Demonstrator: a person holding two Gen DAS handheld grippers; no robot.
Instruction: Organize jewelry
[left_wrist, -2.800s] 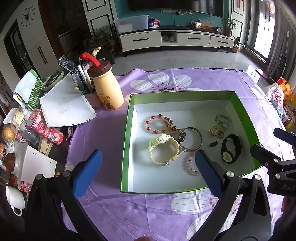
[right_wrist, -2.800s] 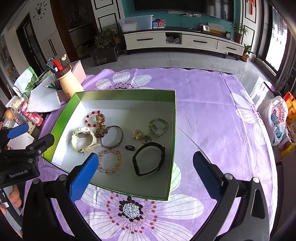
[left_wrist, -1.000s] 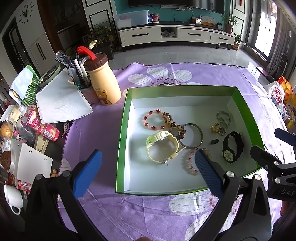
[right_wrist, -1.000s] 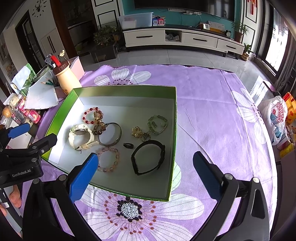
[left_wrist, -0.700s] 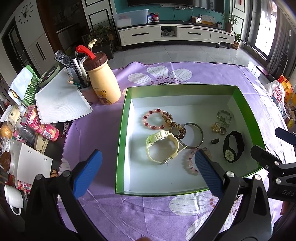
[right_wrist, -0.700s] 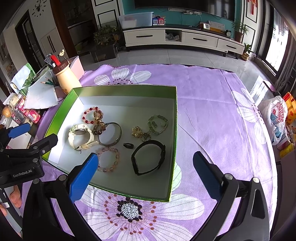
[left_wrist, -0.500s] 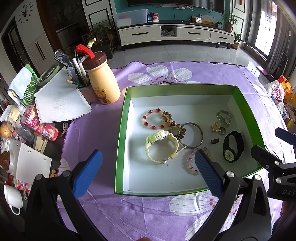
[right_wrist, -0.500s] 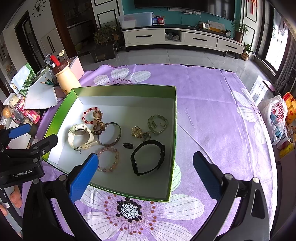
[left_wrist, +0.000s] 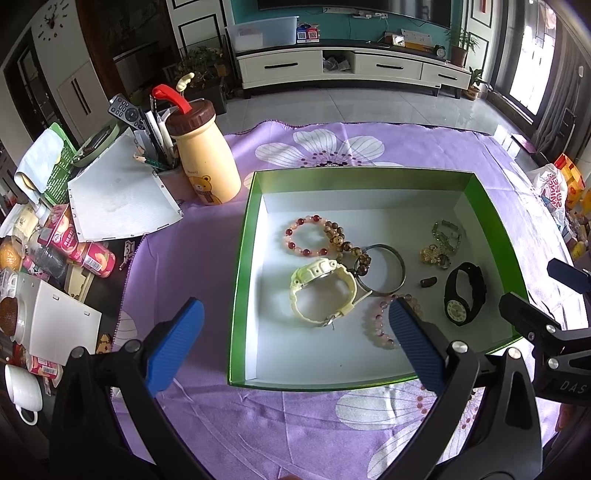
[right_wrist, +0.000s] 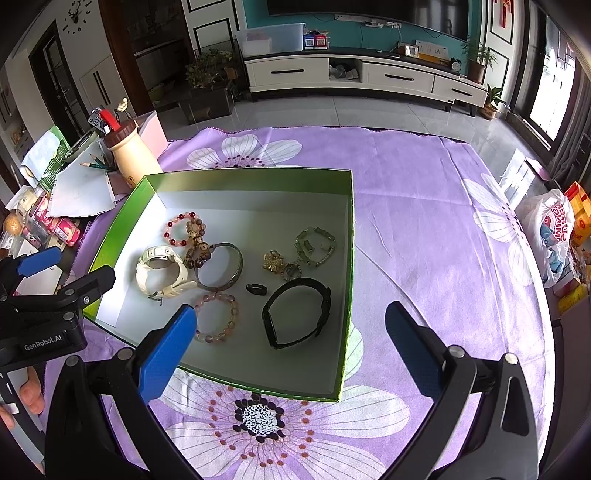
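The green box (left_wrist: 240, 258) sits open on a purple flowered cloth (right_wrist: 424, 229) that covers the table, and all the jewelry lies loose on its white floor. A cream watch (left_wrist: 321, 291) rests just ahead of the left gripper (left_wrist: 295, 343), between its spread blue pads (left_wrist: 175, 347), with a metal bangle (left_wrist: 382, 273) touching a strand of brown beads (left_wrist: 345, 243) and a red bead bracelet (left_wrist: 306, 236) farther out. The pink bead bracelet (right_wrist: 216, 317) lies right beside the right gripper's (right_wrist: 291, 350) left pad, and the black watch (right_wrist: 297, 314) lies ahead between its fingers. A small dark ring (right_wrist: 256, 290), a gold piece (right_wrist: 275, 262) and a green stone bracelet (right_wrist: 316, 247) sit beyond that.

Both grippers stand wide apart and carry nothing, hovering at the near edge of the box.

The left view shows the watch's pale dial; the right view shows only its band. The left view also takes in a cream bear bottle (left_wrist: 203, 158), pencils, papers (left_wrist: 118, 195), snack packets and a white mug (left_wrist: 20, 387) off to that gripper's left. The right view shows a fingertip (right_wrist: 29, 395) under the left tool, and a plastic bag (right_wrist: 550, 236) to its far right.

Beyond the table lie a tiled floor and a long white cabinet (right_wrist: 365, 79) against a teal wall.
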